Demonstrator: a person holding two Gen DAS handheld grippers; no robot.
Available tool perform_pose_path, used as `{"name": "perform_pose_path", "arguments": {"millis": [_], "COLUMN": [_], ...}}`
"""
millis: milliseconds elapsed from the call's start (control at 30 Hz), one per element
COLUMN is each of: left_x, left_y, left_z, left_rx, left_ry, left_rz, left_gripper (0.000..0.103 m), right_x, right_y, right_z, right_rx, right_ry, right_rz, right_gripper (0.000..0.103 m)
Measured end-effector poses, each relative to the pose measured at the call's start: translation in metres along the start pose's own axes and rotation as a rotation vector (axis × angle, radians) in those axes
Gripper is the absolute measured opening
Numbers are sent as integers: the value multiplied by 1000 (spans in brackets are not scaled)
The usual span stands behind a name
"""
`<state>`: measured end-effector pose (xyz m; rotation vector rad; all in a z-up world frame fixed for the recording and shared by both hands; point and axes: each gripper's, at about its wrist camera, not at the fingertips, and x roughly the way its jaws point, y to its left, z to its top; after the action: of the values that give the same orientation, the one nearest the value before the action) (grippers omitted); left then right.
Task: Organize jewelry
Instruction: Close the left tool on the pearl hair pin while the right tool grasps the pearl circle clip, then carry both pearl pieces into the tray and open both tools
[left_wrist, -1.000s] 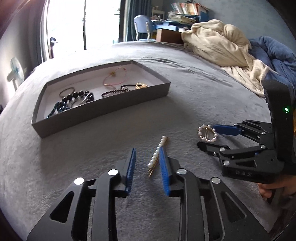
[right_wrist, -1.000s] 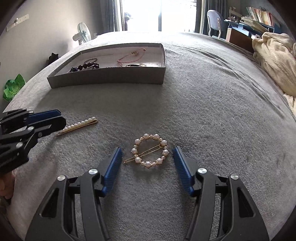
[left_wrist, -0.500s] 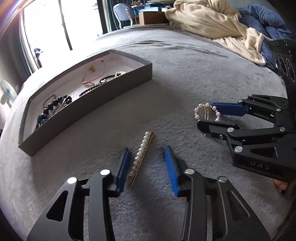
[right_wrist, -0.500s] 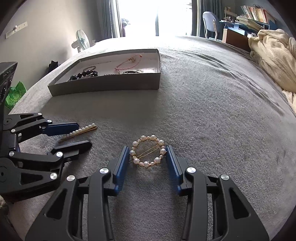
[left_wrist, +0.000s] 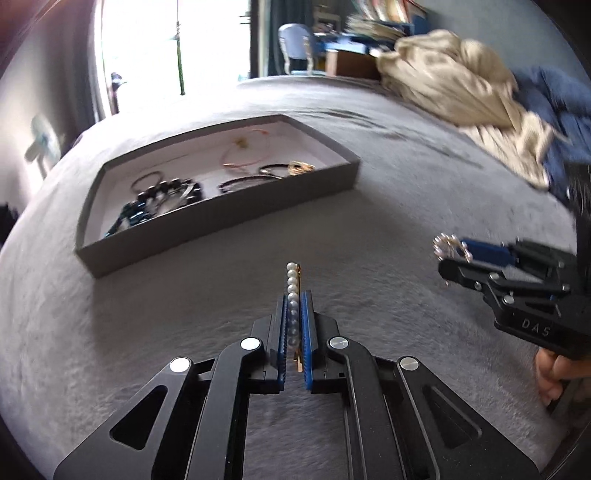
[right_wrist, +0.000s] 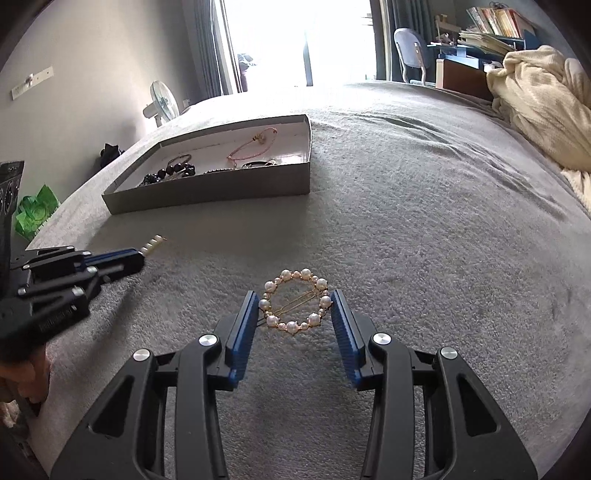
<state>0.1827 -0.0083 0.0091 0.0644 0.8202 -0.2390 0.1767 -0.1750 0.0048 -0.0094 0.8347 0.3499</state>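
My left gripper (left_wrist: 294, 295) is shut on a straight pearl hair pin (left_wrist: 292, 291), whose pearl end sticks out in front of the fingers. It also shows in the right wrist view (right_wrist: 153, 244), held a little above the grey bed cover. My right gripper (right_wrist: 294, 297) is shut on a round pearl hair clip (right_wrist: 295, 301), its blue pads touching both sides of the ring. The clip also shows in the left wrist view (left_wrist: 451, 248), held off the cover. The grey jewelry box (left_wrist: 221, 218) lies ahead with bracelets and dark beads (left_wrist: 162, 199) inside.
A cream blanket (left_wrist: 450, 81) and a blue one (left_wrist: 557, 107) are heaped at the far right of the bed. A fan (right_wrist: 162, 103) and a green bag (right_wrist: 35, 214) stand beside the bed on the left. A chair (right_wrist: 410, 51) and a desk stand beyond.
Both grippers closed on their pieces: the left on the straight pearl pin, the right on the round clip. Both pieces are now lifted off the cover.
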Motion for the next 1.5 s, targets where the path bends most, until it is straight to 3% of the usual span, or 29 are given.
{"name": "perform_pose_path", "arguments": {"millis": [200,867,1500], "left_x": [-15,-44,-30], "left_y": [17,45,77], "left_z": [-1,-3,39], "left_rx": [-44,-52,-43], "left_ry": [-30,-75,-98], "left_rz": [-6,21,54], "left_gripper": [8,8,8], "right_x": [-2,-11,20], "right_y": [2,13,34], "right_z": [-1,8,88], "right_rx": [-9,-52,-104], "right_ry": [-7,-31,-65], "right_rz": [3,46,104], "right_gripper": [41,41,41]}}
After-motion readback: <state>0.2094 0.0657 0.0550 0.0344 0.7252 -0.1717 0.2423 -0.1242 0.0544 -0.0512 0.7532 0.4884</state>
